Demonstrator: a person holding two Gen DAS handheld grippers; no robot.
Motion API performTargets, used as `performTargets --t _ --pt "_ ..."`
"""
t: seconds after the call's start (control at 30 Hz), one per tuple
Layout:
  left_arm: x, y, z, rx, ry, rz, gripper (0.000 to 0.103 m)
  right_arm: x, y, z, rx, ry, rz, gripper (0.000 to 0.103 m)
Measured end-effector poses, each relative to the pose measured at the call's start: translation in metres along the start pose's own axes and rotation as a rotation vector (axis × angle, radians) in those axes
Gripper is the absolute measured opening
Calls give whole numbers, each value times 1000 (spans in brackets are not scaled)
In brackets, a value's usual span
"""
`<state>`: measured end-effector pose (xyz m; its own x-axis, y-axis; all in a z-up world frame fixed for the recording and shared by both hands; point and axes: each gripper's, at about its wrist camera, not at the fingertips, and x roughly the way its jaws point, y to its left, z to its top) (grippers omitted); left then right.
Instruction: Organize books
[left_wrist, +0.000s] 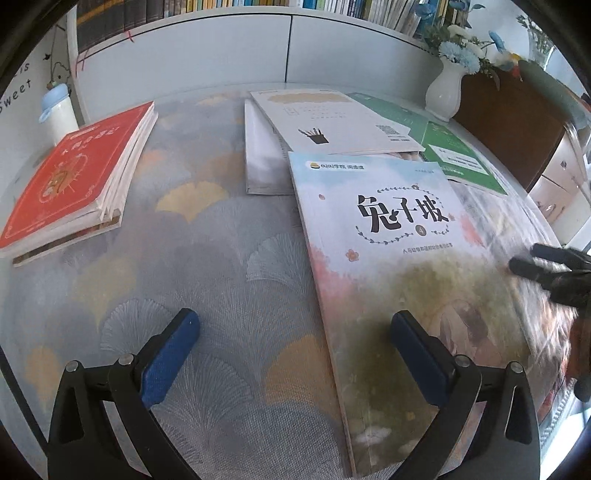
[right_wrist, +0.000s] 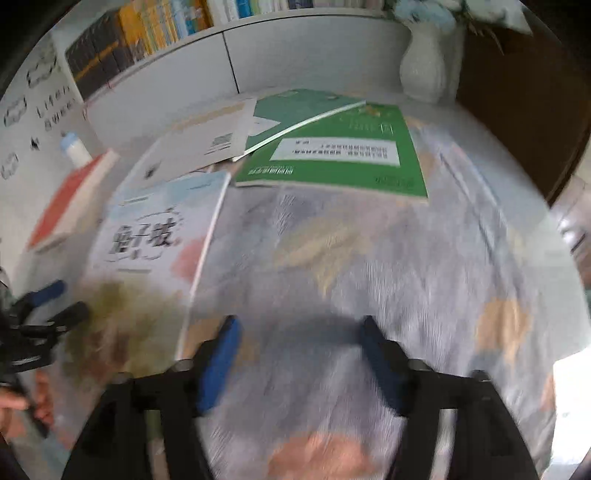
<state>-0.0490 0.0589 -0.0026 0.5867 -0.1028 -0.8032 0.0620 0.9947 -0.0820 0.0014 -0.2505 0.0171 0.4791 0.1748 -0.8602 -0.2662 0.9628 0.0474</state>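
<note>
- Books lie scattered on a surface (left_wrist: 207, 236) covered in a grey cloth with a fan-leaf pattern; the landmark is the pale paperback with a watercolour cover and large black title characters (left_wrist: 391, 266).
- Left gripper (left_wrist: 295, 354): its blue-padded fingers stand wide apart and hold nothing, one over the near end of the pale paperback's cover, the other over bare cloth beside its spine.
- Right gripper (right_wrist: 299, 354): its fingers are also spread and empty, over bare cloth just beside the paperback's long outer edge.
- Behind the paperback lies a white booklet with a small pencil-cup drawing (left_wrist: 332, 122), which seems to overlap its far end; beyond its far outer corner lie glossy green workbooks (right_wrist: 332, 158); well off its spine side sits a red-covered stack (left_wrist: 70, 184).
- Writing: the title reads 兔子坡, a circled 4 sits below it, and a small logo with characters lies along the top edge, too small to be sure of. The wall sticker says "Sweet". The green cover's white label is upside down and illegible.
- Risk: the paperback is thin and lies flat, so fingers may skid over it or pinch only the cover and bend it.
- Risk: dragging it could disturb the white booklet behind it, or ruck the cloth.
- Risk: both grippers are close to one book and could collide.
</note>
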Motion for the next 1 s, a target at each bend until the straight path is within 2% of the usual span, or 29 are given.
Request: performTargets --t 0.03,0.07,0.1,0.17,0.23,0.43,0.57,1.0 --pt "0 1 0 1 -1 0 103 9 4 1 -35 11 -77 103" --pt "0 1 1 1 -2 0 103 11 4 -1 -52 -38 -93 103" --pt "-1 1 1 1 -3 1 103 10 0 -2 -48 -62 -87 103" --pt "-1 0 1 2 -5 2 103 12 -6 -1 -23 -52 -63 103" --pt "0 0 2 3 -6 1 103 10 -9 -6 -21 -94 -59 103" --pt "0 -1 1 2 -7 2 103 7 -8 3 -19 -86 -51 103" --pt "0 -1 1 2 -7 1 103 4 -1 -7 -18 -89 -58 103" --pt "-1 -1 1 1 -7 2 103 5 -2 -4 -16 -88 -57 103"
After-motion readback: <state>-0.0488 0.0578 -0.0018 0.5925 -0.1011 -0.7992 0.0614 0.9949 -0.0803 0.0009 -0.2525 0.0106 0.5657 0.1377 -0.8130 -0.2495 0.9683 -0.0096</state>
